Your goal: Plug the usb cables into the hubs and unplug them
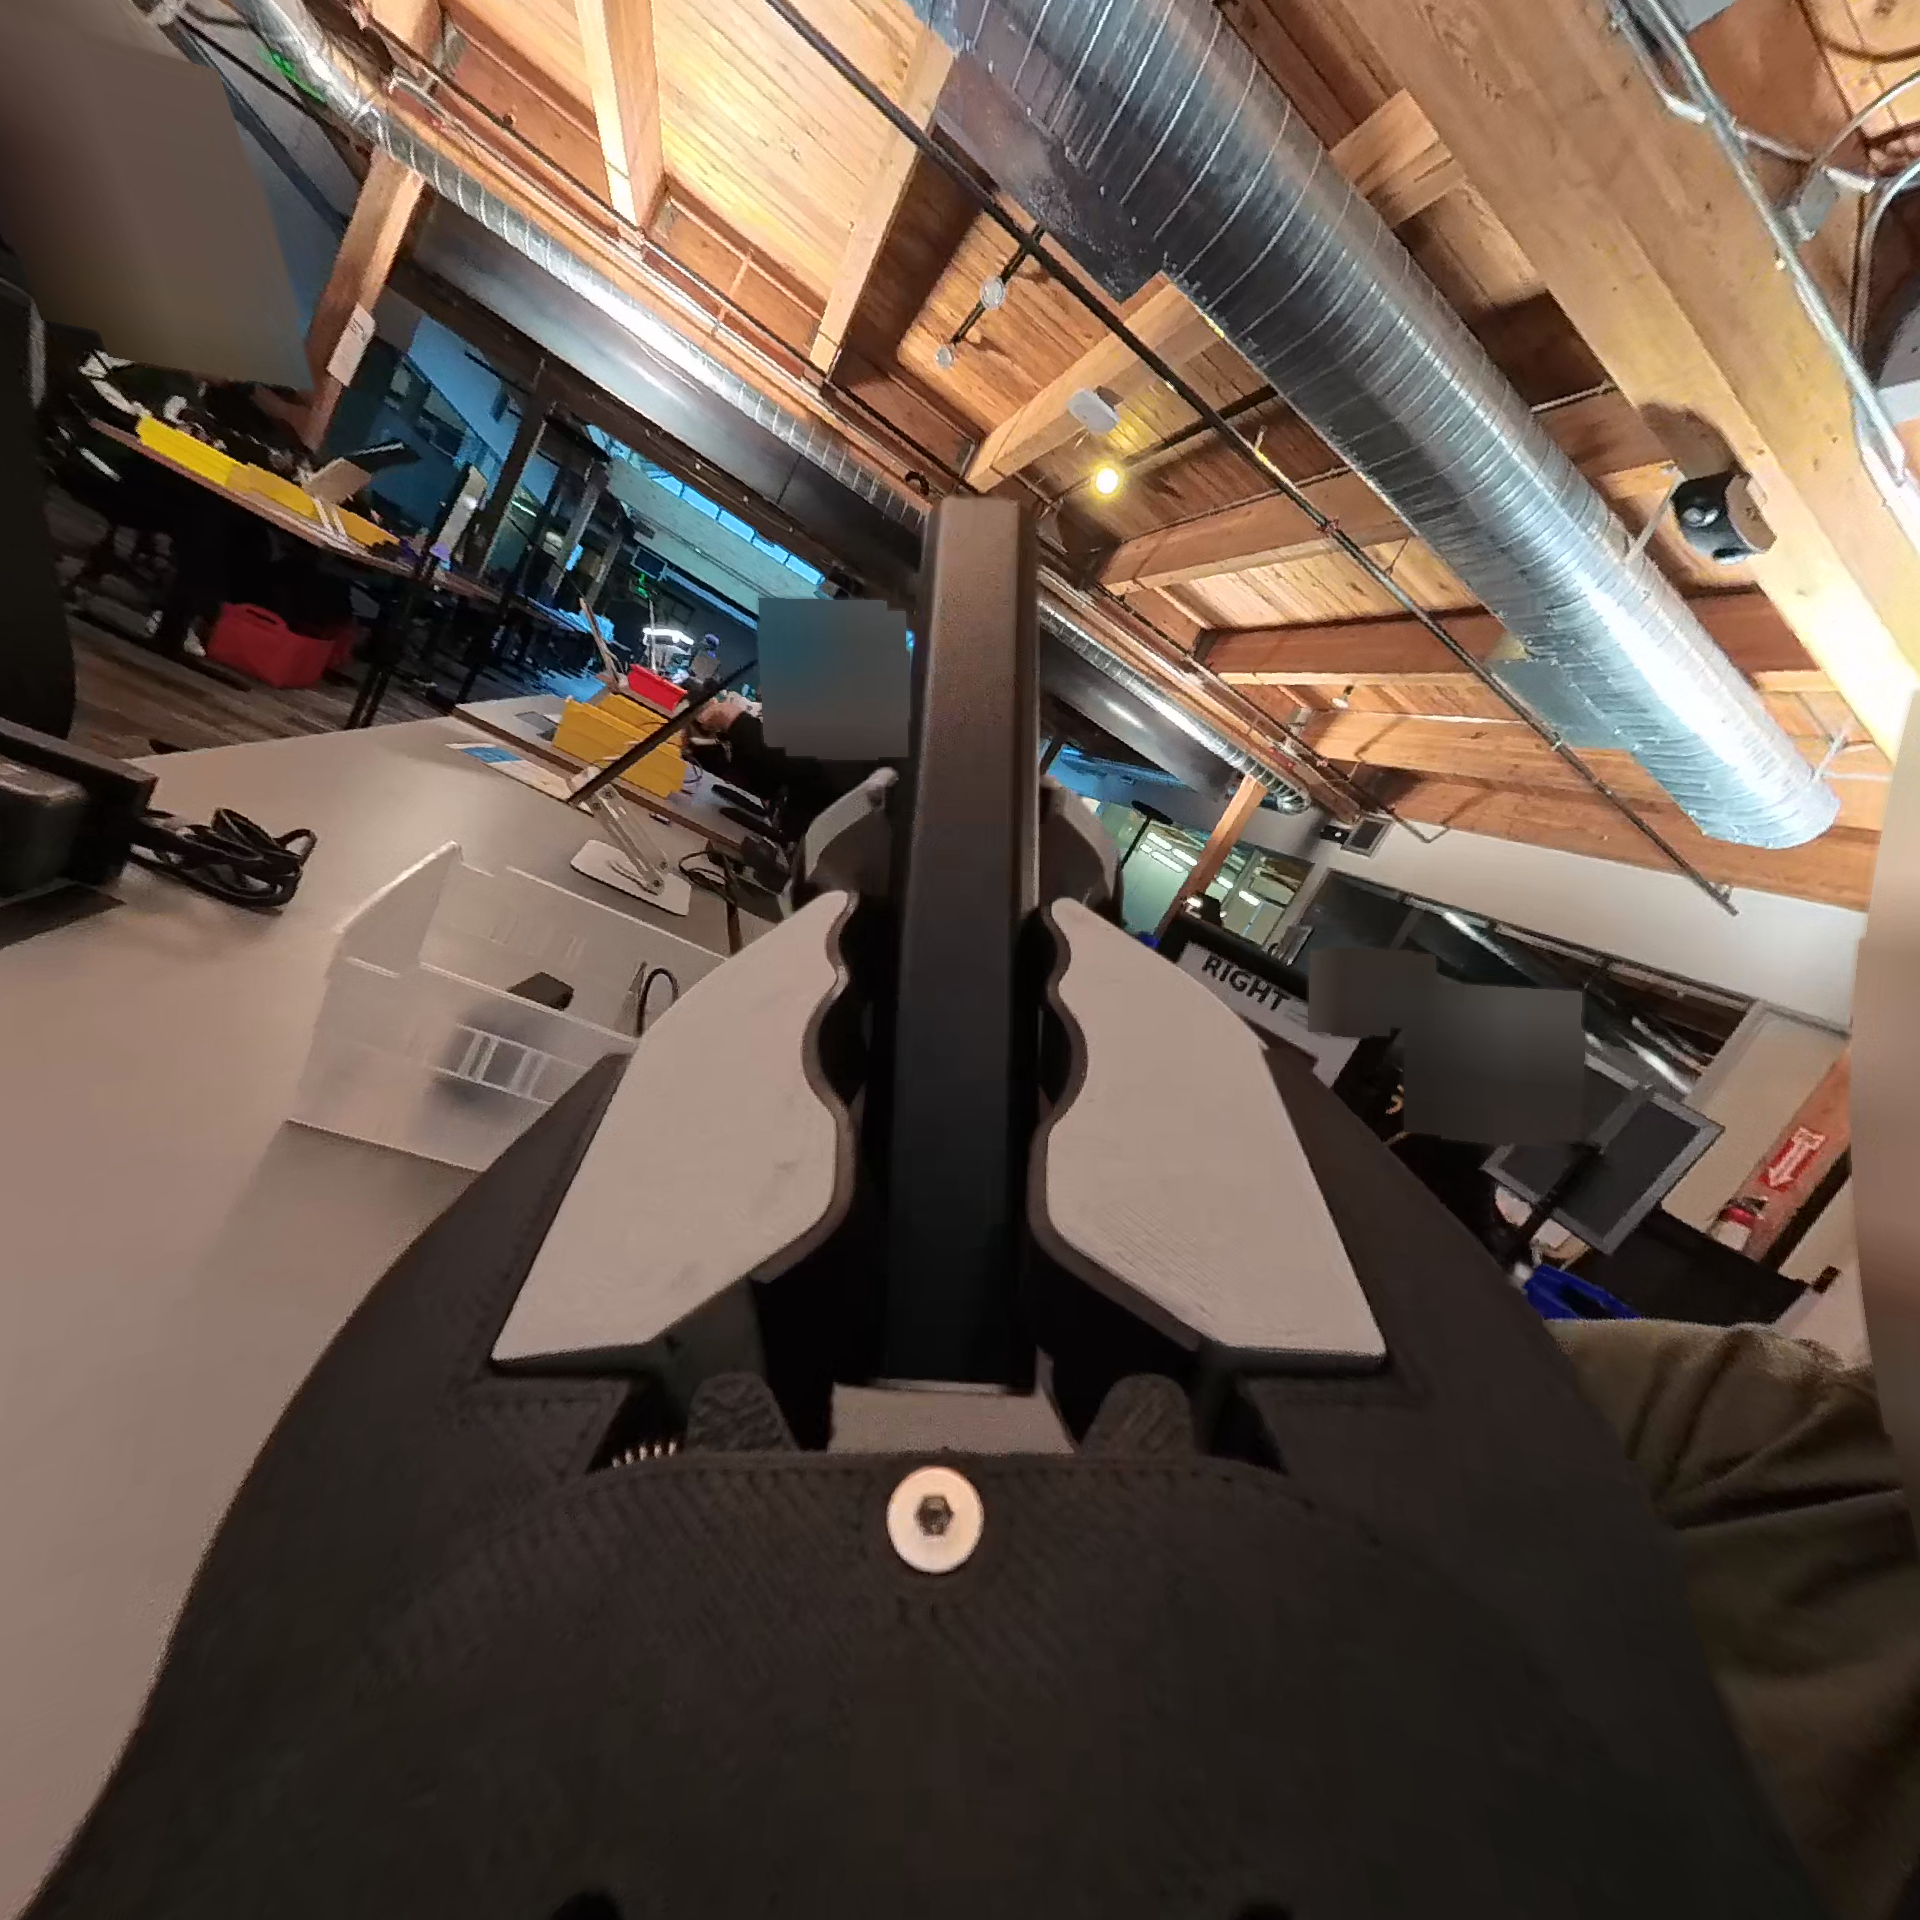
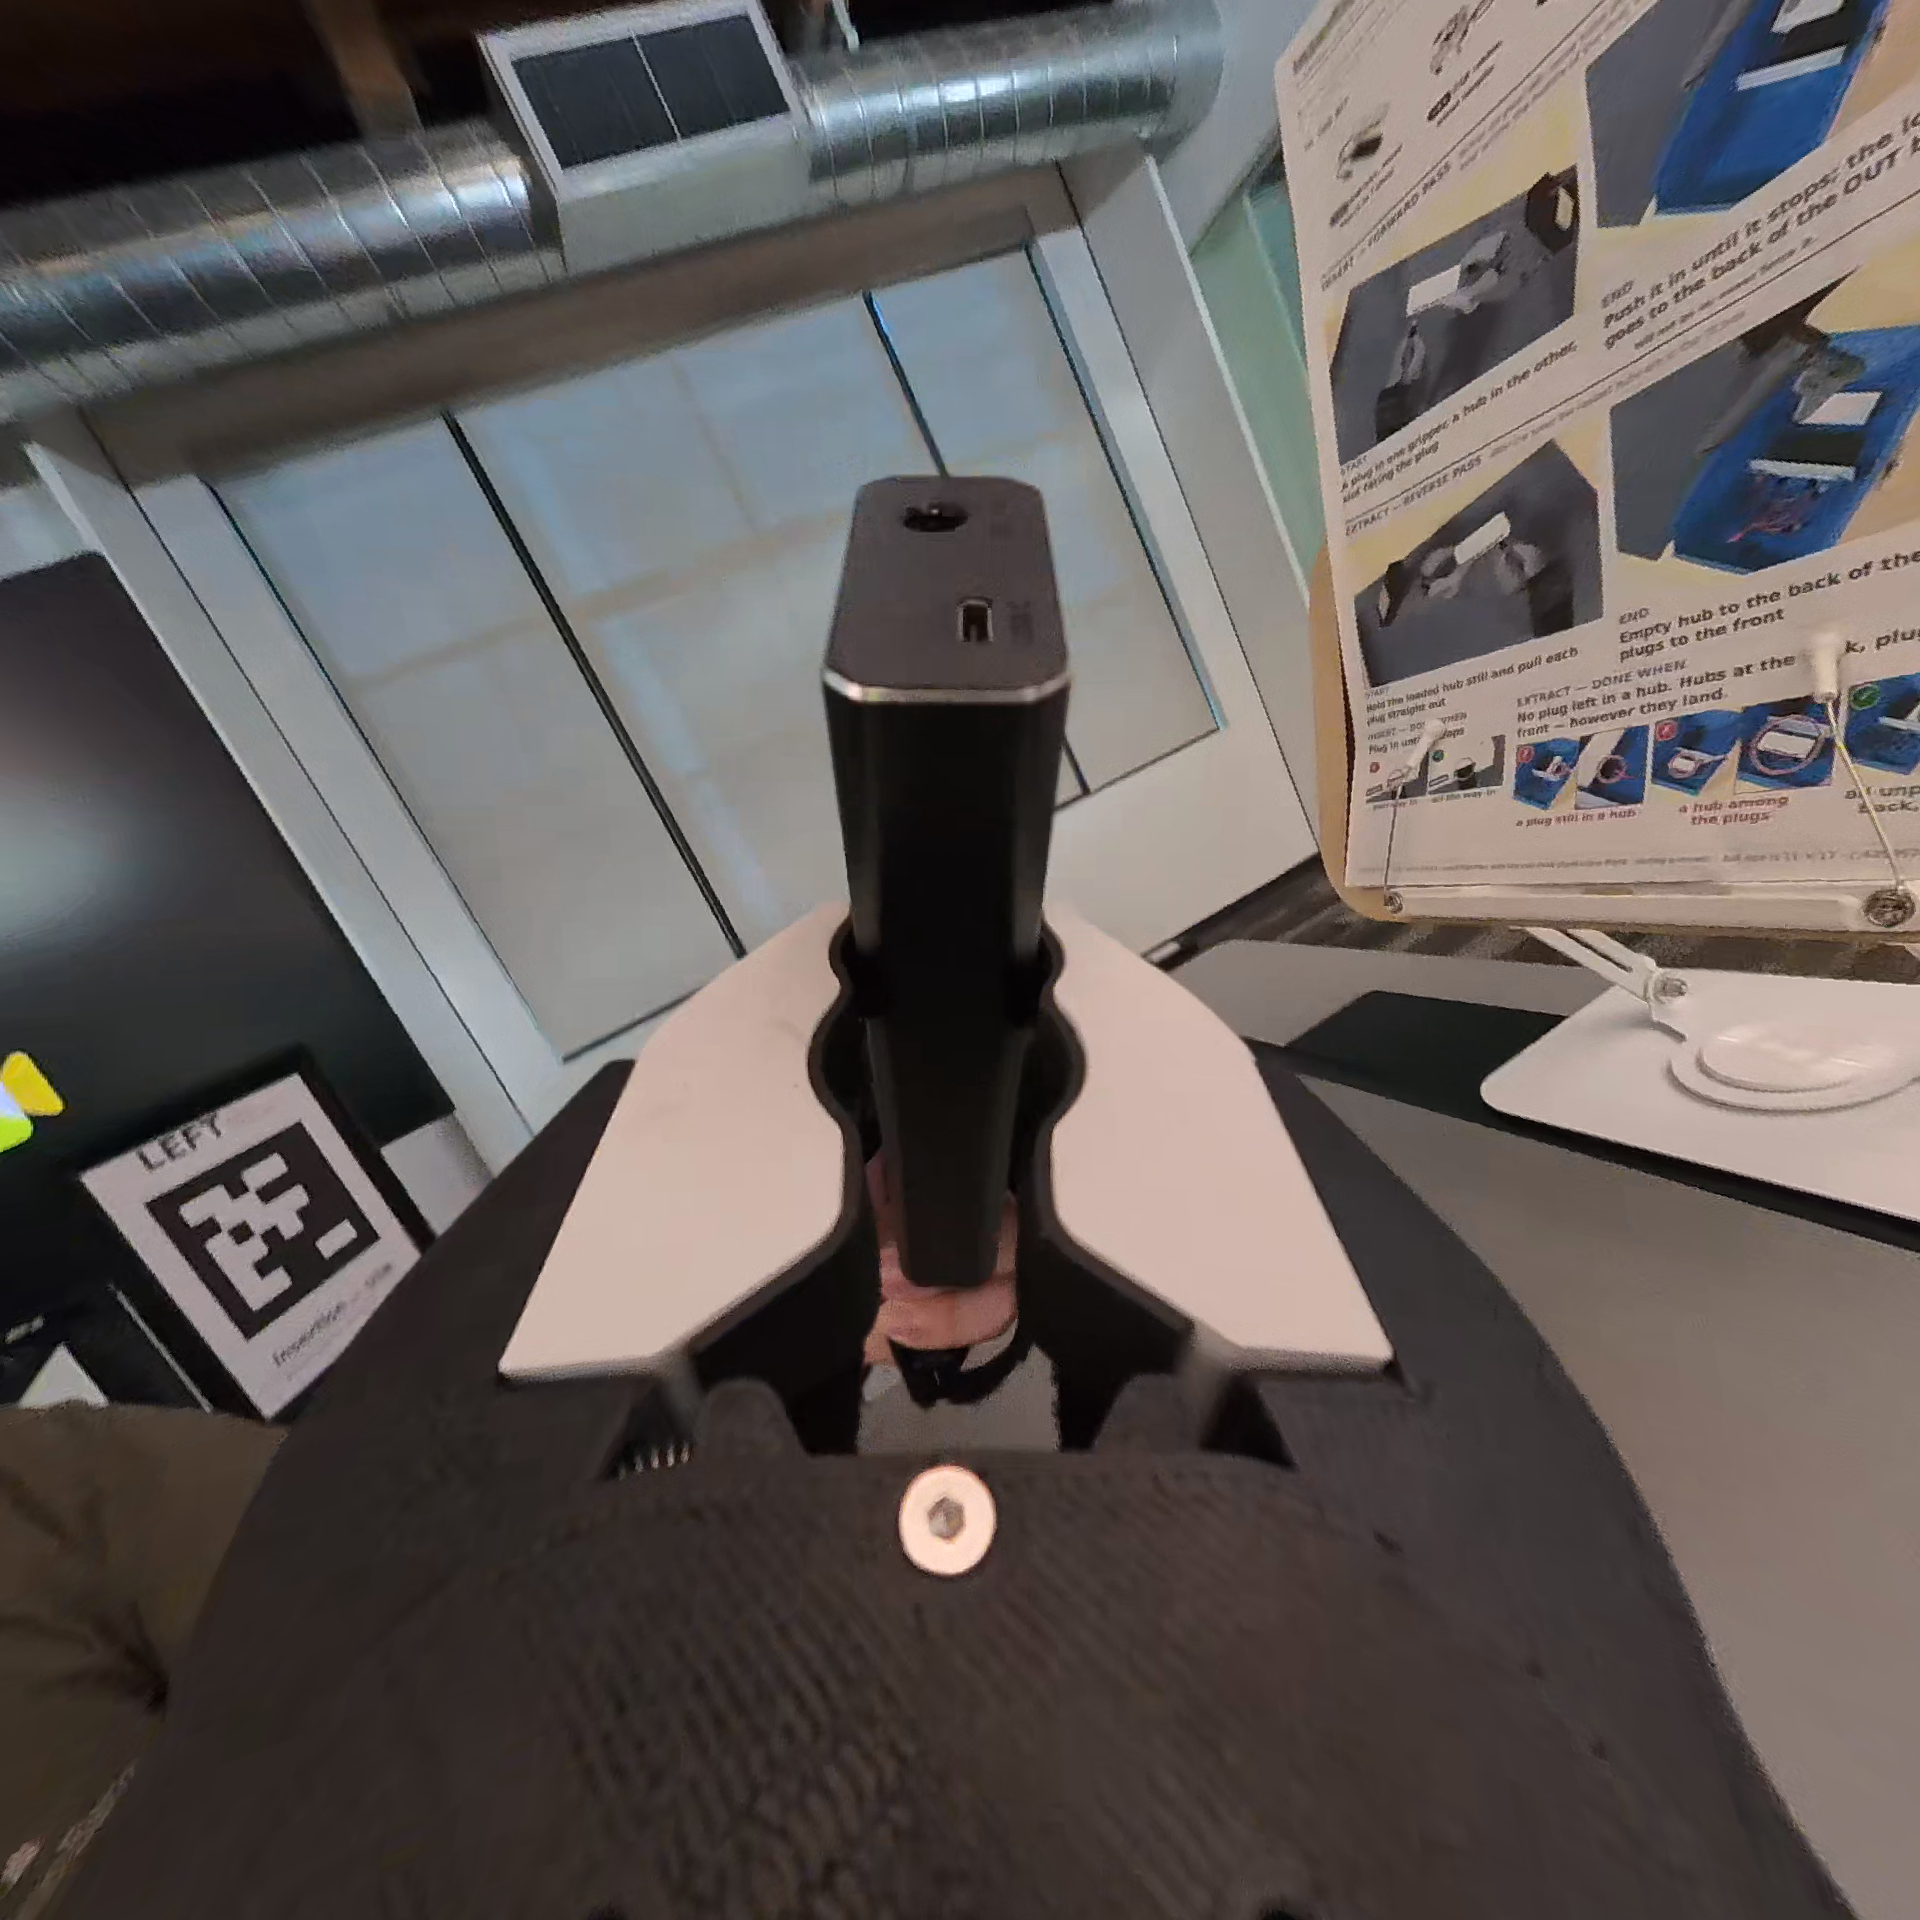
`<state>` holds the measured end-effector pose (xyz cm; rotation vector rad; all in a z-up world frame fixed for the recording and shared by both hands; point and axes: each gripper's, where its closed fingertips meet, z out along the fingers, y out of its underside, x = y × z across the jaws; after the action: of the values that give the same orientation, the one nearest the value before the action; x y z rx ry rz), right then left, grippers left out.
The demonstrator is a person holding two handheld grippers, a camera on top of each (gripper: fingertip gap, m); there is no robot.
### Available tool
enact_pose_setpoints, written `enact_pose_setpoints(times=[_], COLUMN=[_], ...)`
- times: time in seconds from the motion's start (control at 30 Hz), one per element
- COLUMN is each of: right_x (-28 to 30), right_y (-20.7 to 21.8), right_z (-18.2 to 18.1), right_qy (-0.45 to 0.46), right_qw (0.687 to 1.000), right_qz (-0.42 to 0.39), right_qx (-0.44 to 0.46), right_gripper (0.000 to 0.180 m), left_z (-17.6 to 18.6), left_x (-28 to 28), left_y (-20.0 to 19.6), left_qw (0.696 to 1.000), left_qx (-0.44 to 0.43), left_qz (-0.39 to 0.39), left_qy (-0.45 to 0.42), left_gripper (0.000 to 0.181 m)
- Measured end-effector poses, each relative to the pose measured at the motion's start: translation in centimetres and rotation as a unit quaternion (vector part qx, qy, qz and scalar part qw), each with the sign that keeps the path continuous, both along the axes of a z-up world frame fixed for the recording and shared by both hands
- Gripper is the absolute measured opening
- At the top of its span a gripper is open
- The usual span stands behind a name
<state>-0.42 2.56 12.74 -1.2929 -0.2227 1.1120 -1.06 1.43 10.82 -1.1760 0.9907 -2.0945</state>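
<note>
- Here, my left gripper (image 1: 951, 1049) clamps a black hub (image 1: 966, 831), raised off the surface (image 1: 208, 1195).
- My right gripper (image 2: 951, 1049) grips another hub (image 2: 951, 831), port end outward, likely readying it for plugging.
- No cable visibly attached.

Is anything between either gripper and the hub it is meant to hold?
No. The left gripper is shut on a black hub, and the right gripper is shut on a black hub. Nothing sits between fingers and hub. No cable is plugged into either.
</note>
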Motion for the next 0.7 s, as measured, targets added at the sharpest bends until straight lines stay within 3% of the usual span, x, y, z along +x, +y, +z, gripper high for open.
enact_pose_setpoints(times=[0.1,0.2,0.27,0.33,0.4,0.5,0.57,0.63,0.7], right_x=[1.8,7.5,13.6,20.0,25.5,31.1,33.5,34.5,35.3], right_y=[-0.2,0.3,1.0,1.3,0.9,0.1,0.0,0.1,0.1], right_z=[0.6,1.8,2.1,1.0,-1.6,-7.0,-10.4,-13.6,-16.5], right_qy=[-0.072,-0.209,-0.351,-0.499,-0.610,-0.699,-0.740,-0.751,-0.786], right_qw=[0.997,0.973,0.919,0.836,0.758,0.677,0.635,0.624,0.586], right_qz=[-0.016,-0.094,-0.174,-0.217,-0.203,-0.154,-0.130,-0.095,-0.053], right_qx=[-0.011,-0.021,-0.038,-0.067,-0.108,-0.171,-0.181,-0.194,-0.192], right_gripper=[0.028,0.028,0.028,0.028,0.029,0.028,0.029,0.028,0.029], left_z=[0.4,1.3,2.3,3.3,4.1,5.2,5.4,5.4,5.6], left_x=[-0.7,-2.3,-3.6,-4.8,-5.8,-7.2,-7.8,-8.1,-8.4], left_y=[1.1,2.0,2.5,2.8,3.2,3.7,4.2,4.5,4.5], left_qw=[0.999,0.996,0.994,0.992,0.992,0.991,0.990,0.988,0.986], left_qx=[0.024,0.063,0.076,0.078,0.069,0.054,0.055,0.068,0.076], left_qz=[0.040,0.067,0.083,0.091,0.094,0.093,0.105,0.121,0.127], left_qy=[-0.007,-0.003,-0.012,-0.028,-0.046,-0.077,-0.078,-0.073,-0.075], left_gripper=[0.041,0.035,0.033,0.030,0.030,0.025,0.024,0.024,0.024])
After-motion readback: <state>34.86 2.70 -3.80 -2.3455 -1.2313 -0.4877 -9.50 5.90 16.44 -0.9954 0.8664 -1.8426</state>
